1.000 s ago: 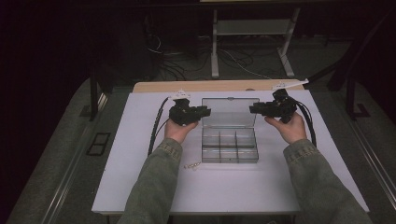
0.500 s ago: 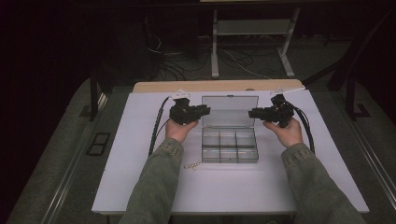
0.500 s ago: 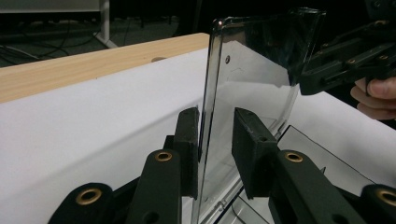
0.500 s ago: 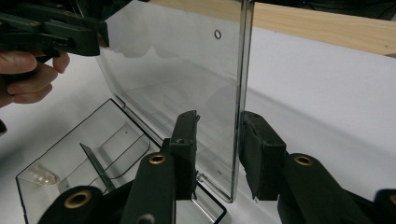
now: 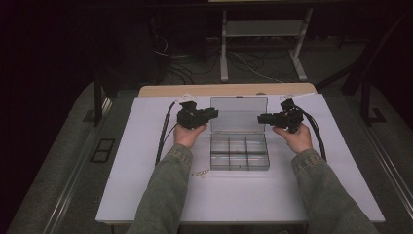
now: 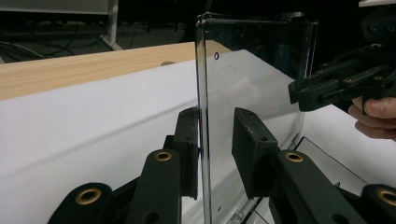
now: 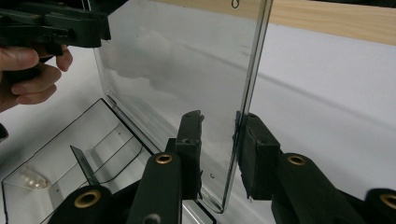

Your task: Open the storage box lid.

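Observation:
A clear plastic compartment box (image 5: 238,152) lies mid-table with its lid (image 5: 238,113) standing upright. My left gripper (image 5: 214,114) reaches in from the left and straddles the lid's left edge. In the left gripper view the lid (image 6: 252,79) passes between the jaws of my left gripper (image 6: 215,140); it lies against one pad and a gap remains at the other. My right gripper (image 5: 260,118) straddles the lid's right edge. Its jaws have just been closing, and in the right gripper view the lid (image 7: 177,60) sits between the jaws of my right gripper (image 7: 219,144), with a gap on one side.
The white table sheet (image 5: 146,185) ends at a wooden strip (image 5: 160,90) along the far edge. A small chain-like item (image 5: 200,172) lies left of the box front. Something small and clear (image 7: 30,177) rests in one compartment. Cables trail from both grippers.
My right gripper has sunk slightly beside the lid's right edge. The left gripper and the box have stayed where they were.

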Motion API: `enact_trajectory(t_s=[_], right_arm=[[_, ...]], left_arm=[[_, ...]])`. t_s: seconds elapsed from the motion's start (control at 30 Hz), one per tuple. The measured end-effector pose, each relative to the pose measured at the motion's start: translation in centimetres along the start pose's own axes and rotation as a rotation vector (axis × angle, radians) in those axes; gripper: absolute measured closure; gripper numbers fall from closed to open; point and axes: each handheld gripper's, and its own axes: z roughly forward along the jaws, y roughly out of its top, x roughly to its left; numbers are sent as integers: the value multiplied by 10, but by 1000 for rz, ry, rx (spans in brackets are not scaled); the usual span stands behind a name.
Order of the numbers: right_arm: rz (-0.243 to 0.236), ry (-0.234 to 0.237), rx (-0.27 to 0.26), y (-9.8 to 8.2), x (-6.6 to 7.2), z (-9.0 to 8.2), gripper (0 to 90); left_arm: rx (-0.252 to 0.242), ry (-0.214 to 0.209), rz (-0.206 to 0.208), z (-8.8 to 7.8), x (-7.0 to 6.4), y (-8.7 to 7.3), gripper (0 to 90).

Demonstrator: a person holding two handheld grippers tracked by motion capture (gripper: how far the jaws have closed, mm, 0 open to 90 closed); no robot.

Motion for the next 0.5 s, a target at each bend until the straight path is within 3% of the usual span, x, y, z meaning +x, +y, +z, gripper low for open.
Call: enact_trajectory(t_s=[0.2, 0.37, 0.5], right_arm=[[5, 4, -6, 0, -2, 1, 711], [0, 2, -7, 0, -2, 1, 712], [1, 1, -7, 0, -2, 2, 711]], left_arm=[[-22, -2, -24, 1, 1, 0, 685], [2, 15, -37, -1, 4, -3, 655], [31, 1, -47, -1, 7, -9, 638]])
